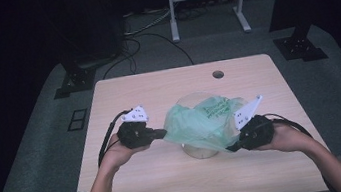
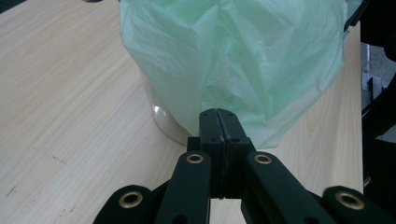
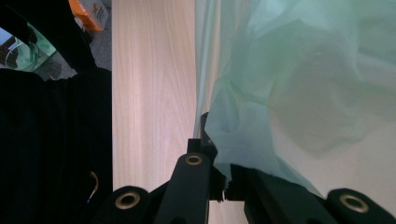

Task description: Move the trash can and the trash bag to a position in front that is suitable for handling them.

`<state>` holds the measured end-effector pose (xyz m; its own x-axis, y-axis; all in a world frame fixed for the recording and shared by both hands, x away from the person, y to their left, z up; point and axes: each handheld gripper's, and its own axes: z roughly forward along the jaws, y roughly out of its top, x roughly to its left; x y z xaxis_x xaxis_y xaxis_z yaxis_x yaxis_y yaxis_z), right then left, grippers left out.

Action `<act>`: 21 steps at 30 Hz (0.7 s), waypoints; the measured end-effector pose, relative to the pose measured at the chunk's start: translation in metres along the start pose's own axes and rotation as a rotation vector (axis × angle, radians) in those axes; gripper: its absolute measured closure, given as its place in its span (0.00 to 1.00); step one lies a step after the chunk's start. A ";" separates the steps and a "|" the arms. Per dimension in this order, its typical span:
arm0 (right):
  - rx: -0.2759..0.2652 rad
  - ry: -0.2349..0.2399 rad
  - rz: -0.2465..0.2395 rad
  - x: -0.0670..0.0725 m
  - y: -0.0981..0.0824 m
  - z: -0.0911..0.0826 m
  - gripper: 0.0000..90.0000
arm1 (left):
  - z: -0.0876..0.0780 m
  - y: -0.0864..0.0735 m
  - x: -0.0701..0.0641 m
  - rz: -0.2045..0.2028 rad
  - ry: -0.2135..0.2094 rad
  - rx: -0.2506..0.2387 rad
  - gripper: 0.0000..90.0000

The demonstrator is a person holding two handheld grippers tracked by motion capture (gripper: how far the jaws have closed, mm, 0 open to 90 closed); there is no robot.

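The worktop (image 1: pixel 122 92) carries a clear round container (image 1: pixel 200 150) near its middle, with a thin green plastic bag (image 1: pixel 197 122) draped over it. The step in hand looks like lining the container: the bag's mouth is being spread and drawn down around the rim.

The left tool (image 1: pixel 163 133) sits at the bag's left side. In the left gripper view the left tool's jaws are pressed together, with the bag (image 2: pixel 233 60) hanging straight ahead and the container's glassy wall (image 2: pixel 161 119) just left of the tips; whether film is pinched between them cannot be told.

The right tool (image 1: pixel 233 146) is low at the bag's right edge. In the right gripper view its jaws are closed on a fold of the bag (image 3: pixel 224 140).

The next move likely calls for an even outward and downward pull, gentle enough not to tear the film or tip the container.

Dark green print (image 1: pixel 216 109) shows on the bag, too small to read.
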<state>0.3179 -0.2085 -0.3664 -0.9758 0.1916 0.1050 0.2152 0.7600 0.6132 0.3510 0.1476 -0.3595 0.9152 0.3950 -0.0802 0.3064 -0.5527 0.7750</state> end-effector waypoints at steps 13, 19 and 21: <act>0.018 -0.023 0.036 -0.006 -0.014 0.008 0.89 | 0.000 -0.008 0.002 -0.017 -0.005 -0.014 0.87; 0.001 -0.070 0.061 -0.007 -0.021 -0.014 0.79 | -0.014 0.003 -0.007 0.008 0.012 -0.030 0.67; -0.002 -0.083 0.062 -0.007 -0.024 -0.020 0.76 | -0.014 0.004 -0.008 0.018 0.012 -0.028 0.65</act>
<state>0.3189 -0.2407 -0.3665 -0.9541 0.2892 0.0780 0.2753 0.7439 0.6090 0.3409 0.1526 -0.3468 0.9174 0.3936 -0.0587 0.2822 -0.5395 0.7933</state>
